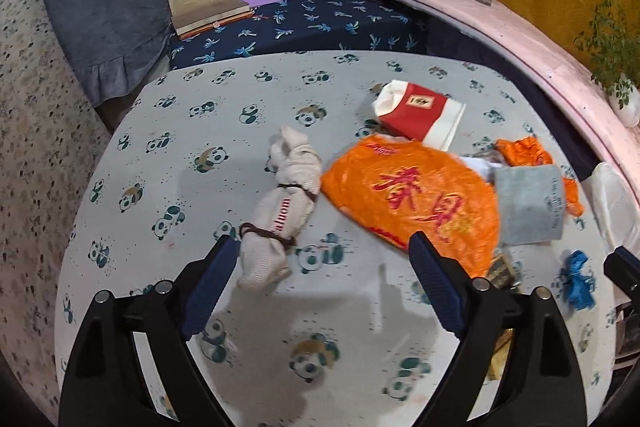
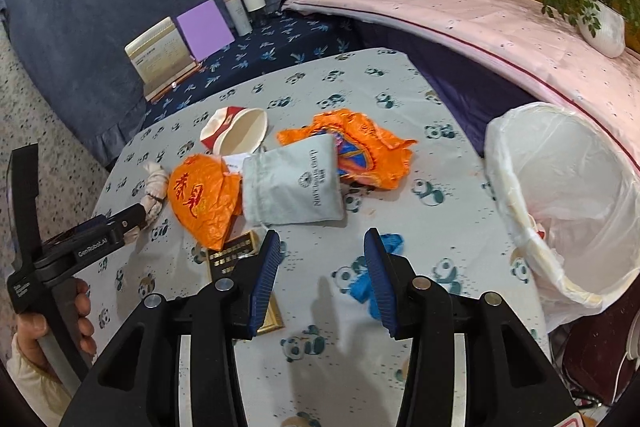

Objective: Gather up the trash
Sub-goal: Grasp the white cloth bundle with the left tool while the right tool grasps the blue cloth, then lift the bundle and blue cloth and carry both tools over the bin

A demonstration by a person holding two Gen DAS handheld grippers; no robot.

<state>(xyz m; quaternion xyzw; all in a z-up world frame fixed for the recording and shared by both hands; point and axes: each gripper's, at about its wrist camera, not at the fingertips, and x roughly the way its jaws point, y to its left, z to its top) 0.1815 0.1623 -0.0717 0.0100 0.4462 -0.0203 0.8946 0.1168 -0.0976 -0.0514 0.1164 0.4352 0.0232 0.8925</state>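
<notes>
Left tool (image 1: 320, 247) spread wide, empty, poised over the tied cloth roll (image 1: 280, 211), likely to straddle it; right tool (image 2: 320, 247) half open, empty, above blue scrap (image 2: 366, 283); trash strewn mid-counter (image 2: 400, 75): orange wrapper (image 2: 202, 199), grey pouch (image 2: 294, 187), paper cup (image 2: 236, 133); lined bin (image 2: 560, 203) at counter's right edge holds some trash.
</notes>
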